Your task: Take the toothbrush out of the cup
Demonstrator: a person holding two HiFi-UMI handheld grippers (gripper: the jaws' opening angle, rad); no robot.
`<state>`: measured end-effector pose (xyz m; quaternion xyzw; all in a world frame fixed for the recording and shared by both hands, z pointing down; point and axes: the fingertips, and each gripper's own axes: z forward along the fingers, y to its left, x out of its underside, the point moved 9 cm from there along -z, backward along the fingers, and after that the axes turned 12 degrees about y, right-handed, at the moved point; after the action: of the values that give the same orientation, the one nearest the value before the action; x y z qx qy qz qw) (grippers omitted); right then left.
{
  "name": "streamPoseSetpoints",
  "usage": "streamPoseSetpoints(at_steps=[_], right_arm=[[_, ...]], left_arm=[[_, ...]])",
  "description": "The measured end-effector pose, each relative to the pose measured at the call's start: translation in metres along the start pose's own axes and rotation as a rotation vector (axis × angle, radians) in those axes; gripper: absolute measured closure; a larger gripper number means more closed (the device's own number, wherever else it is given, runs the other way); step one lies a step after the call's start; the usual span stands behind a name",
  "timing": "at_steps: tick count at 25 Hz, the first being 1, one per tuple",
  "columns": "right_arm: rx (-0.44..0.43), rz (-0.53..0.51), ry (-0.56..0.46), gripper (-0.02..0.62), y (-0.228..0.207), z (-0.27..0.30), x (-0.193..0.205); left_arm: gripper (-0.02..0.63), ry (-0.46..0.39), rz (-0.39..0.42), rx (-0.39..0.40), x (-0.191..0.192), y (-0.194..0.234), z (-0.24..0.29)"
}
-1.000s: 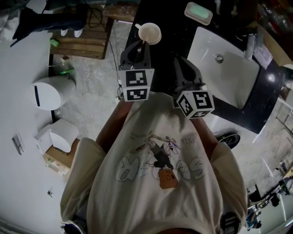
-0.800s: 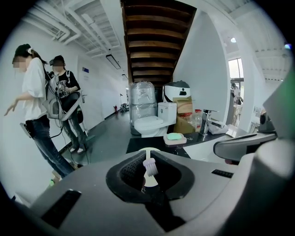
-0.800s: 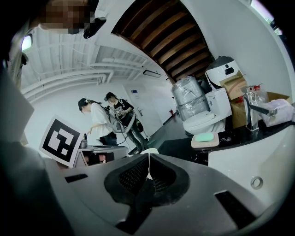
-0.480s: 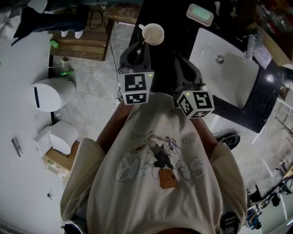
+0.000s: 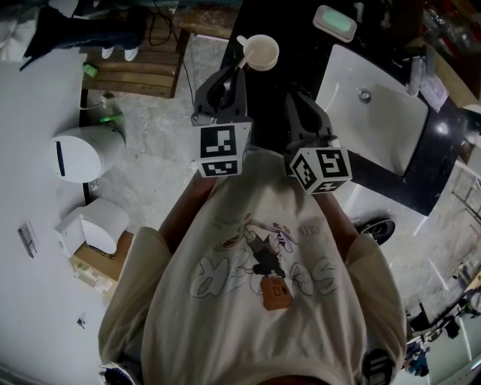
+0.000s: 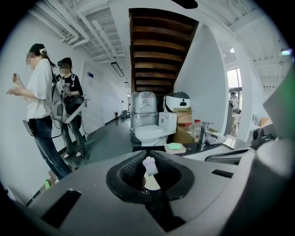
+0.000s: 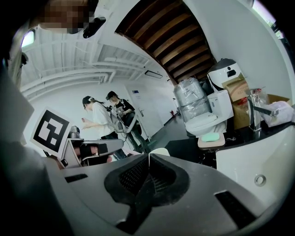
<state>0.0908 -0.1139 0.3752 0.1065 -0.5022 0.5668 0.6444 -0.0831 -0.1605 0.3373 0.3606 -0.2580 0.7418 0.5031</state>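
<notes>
A white toothbrush (image 6: 150,165) stands between the jaws of my left gripper (image 5: 233,73), bristle head up; the jaws are shut on its handle. In the head view its head (image 5: 242,40) shows by the left rim of the cream cup (image 5: 261,53), which stands on the black counter (image 5: 274,98) just beyond the gripper. The jaws hide the brush's lower end, so I cannot tell whether it is still inside the cup. My right gripper (image 5: 298,101) hovers over the counter to the right, shut with nothing in it; the cup's rim (image 7: 159,151) peeks over its jaws.
A white sink basin (image 5: 376,113) with a tap (image 6: 203,133) lies right of the cup, and a green soap dish (image 5: 334,22) sits behind it. A wrapped toilet (image 6: 147,131) stands beyond the counter. Two people (image 6: 41,101) stand at far left.
My left gripper has risen toward the head camera with the toothbrush in it. The right gripper has shifted only slightly. The cup sits further right in the head view.
</notes>
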Motion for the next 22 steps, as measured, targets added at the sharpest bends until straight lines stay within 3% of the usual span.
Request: streamPoseSetpoints(at_steps=[10,22], right_arm=[[0.023,-0.002,-0.015,0.575,0.035,-0.016,0.017],[0.024,-0.019,-0.022,0.575,0.087,-0.044,0.052]], left_arm=[[0.568,-0.064,-0.007,0.031,0.005,0.011,-0.047],[0.568,-0.069,-0.037,0.035,0.047,0.023,-0.113]])
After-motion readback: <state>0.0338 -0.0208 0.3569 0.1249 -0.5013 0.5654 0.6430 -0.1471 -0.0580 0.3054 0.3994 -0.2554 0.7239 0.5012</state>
